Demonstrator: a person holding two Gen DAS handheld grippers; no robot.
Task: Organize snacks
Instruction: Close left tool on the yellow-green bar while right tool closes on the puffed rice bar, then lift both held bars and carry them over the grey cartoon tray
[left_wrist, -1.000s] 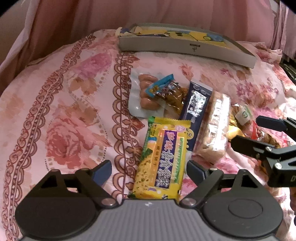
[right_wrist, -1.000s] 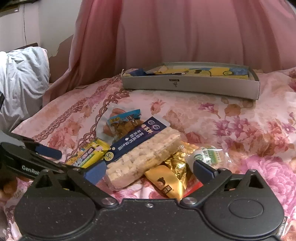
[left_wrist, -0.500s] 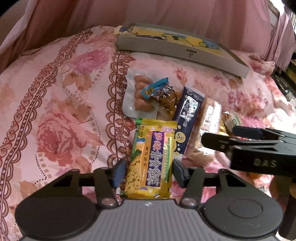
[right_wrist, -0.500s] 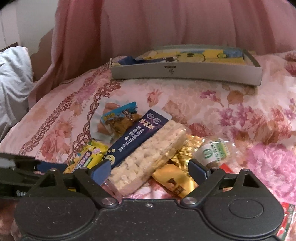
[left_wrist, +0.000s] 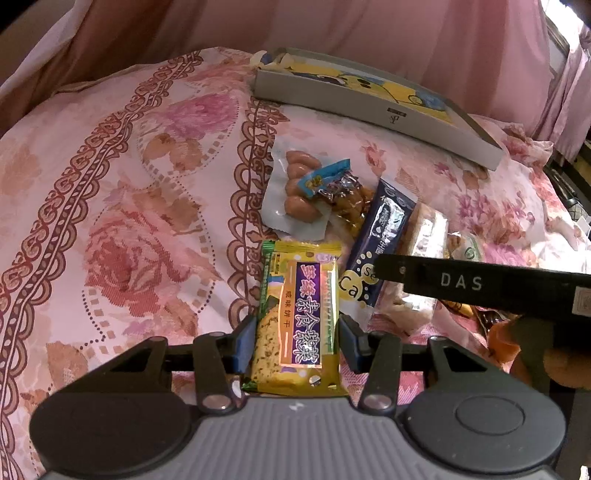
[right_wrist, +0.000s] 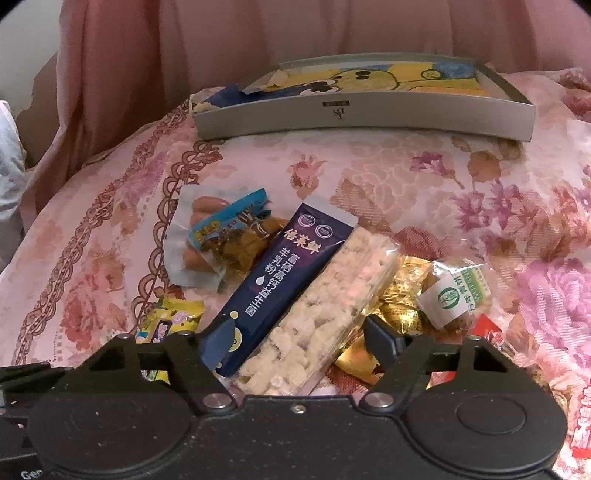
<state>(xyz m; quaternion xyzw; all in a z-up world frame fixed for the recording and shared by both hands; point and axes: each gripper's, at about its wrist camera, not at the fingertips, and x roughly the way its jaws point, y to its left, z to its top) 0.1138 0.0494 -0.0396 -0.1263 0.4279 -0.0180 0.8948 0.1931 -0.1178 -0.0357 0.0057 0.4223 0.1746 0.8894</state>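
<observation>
While left gripper (left_wrist: 297, 341) clamps yellow biscuit pack (left_wrist: 299, 317), right gripper (right_wrist: 299, 341) straddles rice-puff bar (right_wrist: 321, 314).

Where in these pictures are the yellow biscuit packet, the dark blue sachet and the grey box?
yellow biscuit packet (left_wrist: 300, 317), left wrist view, on its purple label.
dark blue sachet (right_wrist: 280, 273), right wrist view, on its printed middle.
grey box (right_wrist: 369, 114), right wrist view, on its front wall.

Bedroom at home: floral bedspread (left_wrist: 122, 206), pink curtains (right_wrist: 184, 55)
</observation>
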